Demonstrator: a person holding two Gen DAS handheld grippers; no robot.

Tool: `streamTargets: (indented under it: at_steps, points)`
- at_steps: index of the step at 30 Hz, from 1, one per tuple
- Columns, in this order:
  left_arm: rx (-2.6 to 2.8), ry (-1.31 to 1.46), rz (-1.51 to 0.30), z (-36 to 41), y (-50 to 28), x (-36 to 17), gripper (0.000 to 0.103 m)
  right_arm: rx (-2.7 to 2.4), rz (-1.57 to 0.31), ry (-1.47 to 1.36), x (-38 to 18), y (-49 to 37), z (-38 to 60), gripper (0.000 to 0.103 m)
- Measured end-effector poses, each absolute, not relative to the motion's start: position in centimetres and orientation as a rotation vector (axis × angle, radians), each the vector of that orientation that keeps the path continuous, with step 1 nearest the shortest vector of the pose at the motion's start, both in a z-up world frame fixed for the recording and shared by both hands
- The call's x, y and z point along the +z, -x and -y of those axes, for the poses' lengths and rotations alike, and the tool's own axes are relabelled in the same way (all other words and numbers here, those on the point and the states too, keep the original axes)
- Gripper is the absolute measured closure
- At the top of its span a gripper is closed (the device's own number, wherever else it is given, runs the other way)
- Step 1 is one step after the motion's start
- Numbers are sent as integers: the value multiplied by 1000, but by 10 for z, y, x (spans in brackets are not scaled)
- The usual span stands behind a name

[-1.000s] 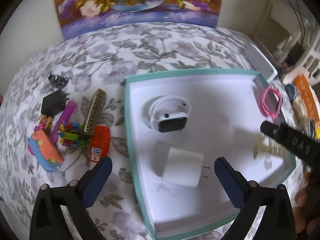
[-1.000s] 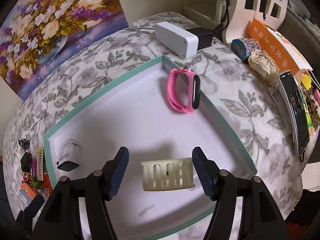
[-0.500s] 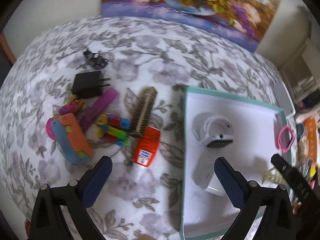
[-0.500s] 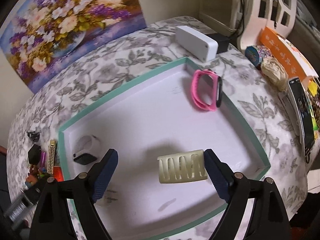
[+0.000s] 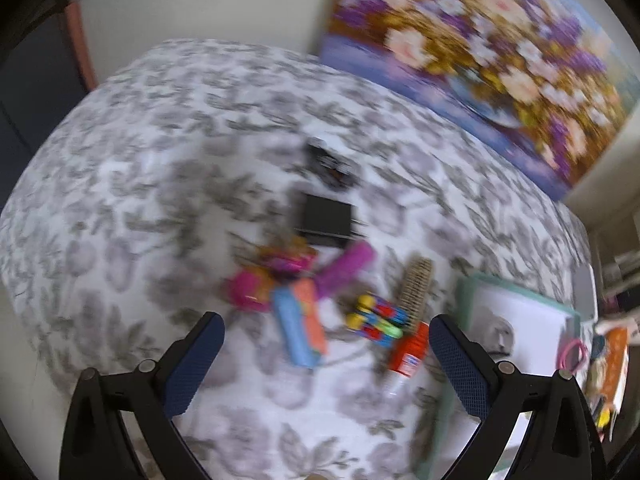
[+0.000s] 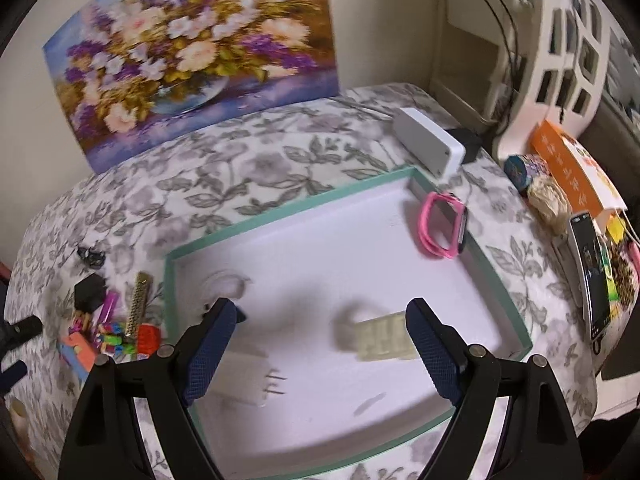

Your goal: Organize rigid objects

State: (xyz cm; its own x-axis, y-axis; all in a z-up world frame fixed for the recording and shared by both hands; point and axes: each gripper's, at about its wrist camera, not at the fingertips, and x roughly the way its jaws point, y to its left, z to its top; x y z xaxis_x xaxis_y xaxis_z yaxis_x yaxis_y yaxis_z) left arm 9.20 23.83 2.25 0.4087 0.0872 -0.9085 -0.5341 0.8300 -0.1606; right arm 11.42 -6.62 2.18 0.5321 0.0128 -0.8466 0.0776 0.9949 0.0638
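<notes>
My left gripper (image 5: 326,344) is open above a blurred pile of small objects on the floral cloth: a blue-and-orange toy (image 5: 302,328), a purple bar (image 5: 344,270), a black charger (image 5: 326,218), a comb (image 5: 416,286), coloured pegs (image 5: 376,320) and a red-capped glue bottle (image 5: 408,354). The white tray with a teal rim (image 6: 288,216) holds a pink watch (image 6: 442,230), a pale slotted clip (image 6: 382,338), a white plug (image 6: 248,380) and a white smartwatch (image 6: 224,286). My right gripper (image 6: 320,334) is open and empty above the tray.
A flower painting (image 6: 192,52) leans on the back wall. A white box (image 6: 430,146) lies behind the tray. An orange box (image 6: 572,168), a phone (image 6: 594,274) and tape rolls (image 6: 524,168) crowd the right edge. A small black clip (image 6: 92,256) lies far left.
My left gripper has swung left from above the tray to above the pile of small objects. My right gripper has drawn back and up from the slotted clip, showing more of the tray.
</notes>
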Motion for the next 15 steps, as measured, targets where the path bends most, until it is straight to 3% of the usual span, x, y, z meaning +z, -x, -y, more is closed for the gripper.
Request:
streamTargets:
  at_steps: [15]
  points:
    - [487, 513, -1078, -293, -72, 23, 0, 97, -1081, -82, 7, -110, -10, 16]
